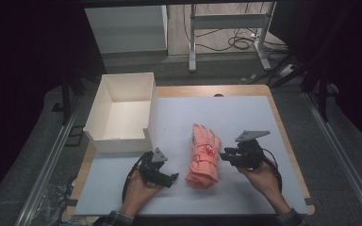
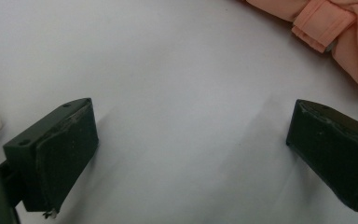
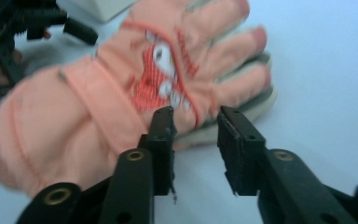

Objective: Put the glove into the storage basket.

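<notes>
A salmon-pink glove (image 1: 203, 155) with a red and white emblem lies flat on the white mat, fingers pointing away from the person. My right gripper (image 1: 224, 155) sits at the glove's right edge, pointing left at it. In the right gripper view the glove (image 3: 121, 93) lies just past the jaws, and my right gripper (image 3: 193, 123) stands narrowly open with its tips at the glove's side. My left gripper (image 1: 172, 179) rests left of the glove's cuff. It is wide open (image 2: 191, 140) over bare mat, with the glove's cuff and strap (image 2: 335, 28) at the upper right.
An open white box (image 1: 122, 108) stands at the mat's back left, just beyond the left gripper. The white mat (image 1: 245, 117) covers a wooden table, with bare room to the right and behind the glove. Desk legs and cables lie on the floor beyond.
</notes>
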`<state>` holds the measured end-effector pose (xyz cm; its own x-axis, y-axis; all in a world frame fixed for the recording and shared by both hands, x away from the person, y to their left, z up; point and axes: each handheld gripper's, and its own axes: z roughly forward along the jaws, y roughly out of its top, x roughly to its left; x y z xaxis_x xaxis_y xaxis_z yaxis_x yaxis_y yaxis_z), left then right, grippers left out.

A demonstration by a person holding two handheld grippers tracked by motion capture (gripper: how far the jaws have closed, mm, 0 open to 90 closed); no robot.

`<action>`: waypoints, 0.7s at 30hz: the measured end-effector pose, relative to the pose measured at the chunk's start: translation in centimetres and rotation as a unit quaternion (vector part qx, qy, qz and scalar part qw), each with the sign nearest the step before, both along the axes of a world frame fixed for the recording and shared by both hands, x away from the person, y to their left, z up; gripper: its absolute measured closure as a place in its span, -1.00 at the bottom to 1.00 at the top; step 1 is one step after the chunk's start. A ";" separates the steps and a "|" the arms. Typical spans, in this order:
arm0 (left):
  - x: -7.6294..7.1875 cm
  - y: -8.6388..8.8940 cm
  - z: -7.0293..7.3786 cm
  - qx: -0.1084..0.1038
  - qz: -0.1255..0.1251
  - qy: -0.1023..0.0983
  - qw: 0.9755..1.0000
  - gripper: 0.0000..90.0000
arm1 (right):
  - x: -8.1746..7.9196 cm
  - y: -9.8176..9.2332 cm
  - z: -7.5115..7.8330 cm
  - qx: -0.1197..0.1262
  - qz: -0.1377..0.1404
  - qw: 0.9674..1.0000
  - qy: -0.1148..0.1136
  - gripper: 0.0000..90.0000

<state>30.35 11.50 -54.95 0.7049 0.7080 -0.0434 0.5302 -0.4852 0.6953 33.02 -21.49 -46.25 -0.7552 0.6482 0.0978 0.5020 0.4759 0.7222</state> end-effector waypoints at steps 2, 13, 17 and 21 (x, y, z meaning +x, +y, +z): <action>0.0 0.0 0.0 0.001 -0.001 -0.001 1.000 -0.96 | -0.5 -0.3 -0.8 0.002 0.007 1.000 0.003 0.60; -0.5 0.8 0.4 0.007 0.020 -0.004 1.000 -0.91 | -3.1 0.3 -4.3 0.005 0.047 0.999 0.009 0.71; -0.6 1.7 0.6 0.008 0.032 -0.004 0.999 -0.91 | -3.6 0.5 -5.0 0.003 0.055 0.998 0.010 0.71; -0.5 2.1 0.1 0.012 0.033 -0.004 0.999 -0.92 | -4.0 0.7 -5.5 0.004 0.062 0.998 0.014 0.71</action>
